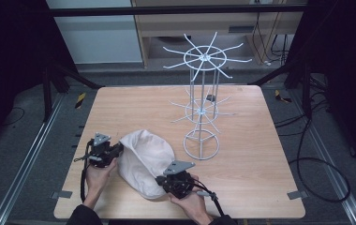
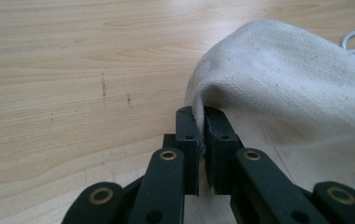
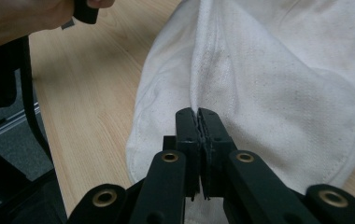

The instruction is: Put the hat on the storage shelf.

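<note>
- High view: a white canvas hat (image 1: 145,161) lies on the table (image 1: 241,178) near the wire rack (image 1: 203,105), with the left gripper (image 1: 118,149) and right gripper (image 1: 163,180) at its edges.
- Left gripper view: the jaws pinch the hat's rim (image 2: 202,109).
- Right gripper view: the jaws are clamped on a seam fold (image 3: 198,100). Both grips look set, so the next move is likely a level lift toward the rack.

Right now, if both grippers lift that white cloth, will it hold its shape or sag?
The cloth will probably sag between the two pinch points: it already folds and bunches at the left hand-held gripper. It looks light, a thin woven fabric. Its coarse weave likely resists slipping.
</note>
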`<move>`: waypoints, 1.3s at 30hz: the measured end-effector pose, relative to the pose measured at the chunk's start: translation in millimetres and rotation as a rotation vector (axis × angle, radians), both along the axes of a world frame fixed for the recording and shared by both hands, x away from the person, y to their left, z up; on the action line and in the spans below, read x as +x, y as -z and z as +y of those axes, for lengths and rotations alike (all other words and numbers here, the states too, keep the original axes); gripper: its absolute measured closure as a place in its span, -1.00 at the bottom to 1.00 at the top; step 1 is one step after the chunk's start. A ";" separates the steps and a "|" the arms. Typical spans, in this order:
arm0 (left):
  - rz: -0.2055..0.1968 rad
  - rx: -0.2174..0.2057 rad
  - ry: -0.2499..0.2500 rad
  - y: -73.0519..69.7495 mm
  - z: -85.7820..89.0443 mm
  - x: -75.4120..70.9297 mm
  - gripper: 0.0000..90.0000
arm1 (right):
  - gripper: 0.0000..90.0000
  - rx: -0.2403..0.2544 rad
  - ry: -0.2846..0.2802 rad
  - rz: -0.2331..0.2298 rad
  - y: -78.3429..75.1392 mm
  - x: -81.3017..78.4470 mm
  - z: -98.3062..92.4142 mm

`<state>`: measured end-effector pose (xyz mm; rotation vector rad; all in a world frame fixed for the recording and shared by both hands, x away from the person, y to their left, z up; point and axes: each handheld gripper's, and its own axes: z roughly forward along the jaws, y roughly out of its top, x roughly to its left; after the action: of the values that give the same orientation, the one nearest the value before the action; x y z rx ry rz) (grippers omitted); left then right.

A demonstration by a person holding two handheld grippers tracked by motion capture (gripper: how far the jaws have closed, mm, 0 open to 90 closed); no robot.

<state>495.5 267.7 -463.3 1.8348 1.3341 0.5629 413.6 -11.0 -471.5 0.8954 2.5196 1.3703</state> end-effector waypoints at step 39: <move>0.097 0.074 0.144 12.9 -20.4 -80.5 0.96 | 1.00 -0.085 0.199 -0.061 14.1 30.4 -50.4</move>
<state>415.0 247.3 -476.2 2.0228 1.2456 0.4574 444.1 -61.4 -485.6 1.0388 2.3518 1.2027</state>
